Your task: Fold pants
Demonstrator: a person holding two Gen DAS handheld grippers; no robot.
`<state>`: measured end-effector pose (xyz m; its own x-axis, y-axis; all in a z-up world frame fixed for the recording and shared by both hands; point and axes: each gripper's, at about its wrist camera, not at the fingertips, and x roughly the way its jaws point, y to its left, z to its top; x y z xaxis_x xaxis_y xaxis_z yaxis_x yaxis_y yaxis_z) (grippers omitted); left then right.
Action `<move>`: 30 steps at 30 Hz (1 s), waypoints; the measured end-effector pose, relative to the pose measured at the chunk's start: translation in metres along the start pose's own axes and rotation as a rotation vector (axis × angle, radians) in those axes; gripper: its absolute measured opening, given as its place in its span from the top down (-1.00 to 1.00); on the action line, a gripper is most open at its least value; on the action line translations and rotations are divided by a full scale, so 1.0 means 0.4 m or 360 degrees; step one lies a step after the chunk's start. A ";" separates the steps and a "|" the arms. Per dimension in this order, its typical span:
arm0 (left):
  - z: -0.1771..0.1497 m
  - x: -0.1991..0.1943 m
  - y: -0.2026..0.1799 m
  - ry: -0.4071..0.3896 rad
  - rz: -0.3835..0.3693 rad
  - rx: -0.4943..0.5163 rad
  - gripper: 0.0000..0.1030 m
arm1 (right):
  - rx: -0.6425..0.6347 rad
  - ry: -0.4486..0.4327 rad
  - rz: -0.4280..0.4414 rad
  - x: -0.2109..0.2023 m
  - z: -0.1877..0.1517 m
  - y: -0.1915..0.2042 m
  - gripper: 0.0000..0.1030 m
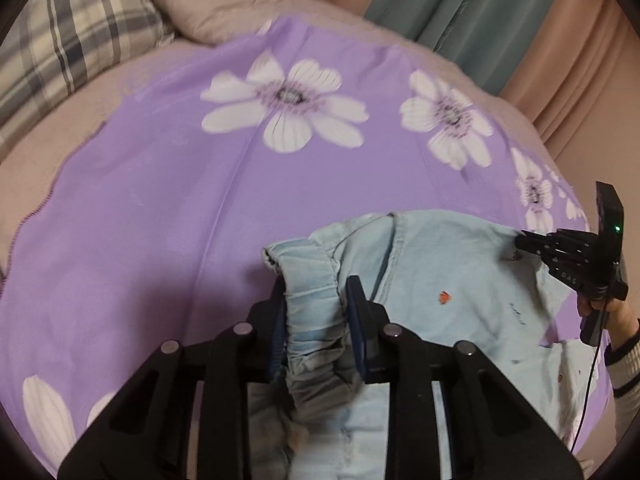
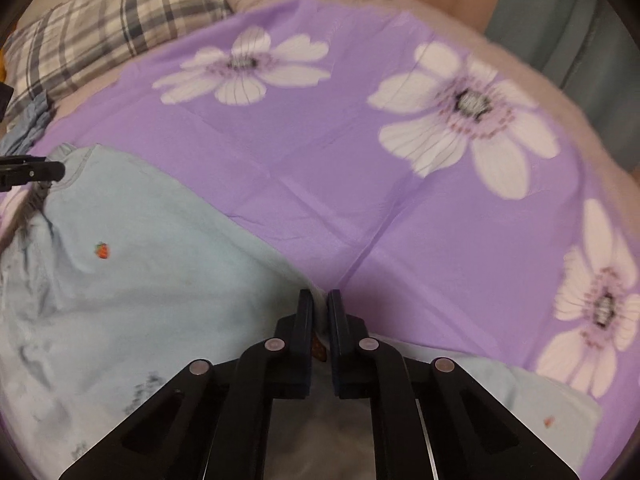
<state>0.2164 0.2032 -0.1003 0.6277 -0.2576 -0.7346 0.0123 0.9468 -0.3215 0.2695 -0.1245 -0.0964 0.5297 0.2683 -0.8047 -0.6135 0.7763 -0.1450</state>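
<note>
Purple floral bedsheet (image 1: 160, 200) as work surface, light-blue pants (image 1: 440, 272) lying flat near front edge, left gripper (image 1: 318, 304) pinching bunched elastic waistband (image 1: 308, 276), right gripper (image 2: 320, 312) clamped on opposite edge, likely stretching fabric taut for clean fold.

Pants (image 1: 448, 280): lay on the sheet (image 1: 160, 208), at its near edge, before me.
Sheet: spread over the bed (image 1: 60, 160).
Pillows: the checked pillow (image 1: 72, 32) lay at the far left of the bed, the plain pillow (image 1: 216, 4) just to its right.
Curtains (image 1: 460, 12): hung behind the bed, far right.
My left tool (image 1: 316, 304): at the waistband (image 1: 308, 280), left end of the pants.
My right tool (image 2: 320, 312): on the pants' far edge, right of my left tool.
</note>
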 end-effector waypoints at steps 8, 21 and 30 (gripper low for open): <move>-0.098 -0.162 -0.063 -0.0135 -0.0063 0.0119 0.51 | 0.0010 -0.0239 -0.0111 -0.263 -0.091 0.071 0.85; -0.356 -0.233 -0.001 -0.0001 0.0156 0.0011 0.39 | -0.0184 -0.0208 -0.0161 -0.389 -0.375 0.332 0.85; -0.415 -0.267 0.032 -0.0038 -0.0333 -0.0553 0.39 | -0.0155 -0.0016 -0.0201 -0.246 -0.472 0.375 0.85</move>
<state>0.0205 0.2109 -0.1254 0.6574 -0.4294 -0.6192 -0.1197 0.7518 -0.6484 0.0148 -0.1420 -0.1478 0.6119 0.1780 -0.7707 -0.5952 0.7453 -0.3004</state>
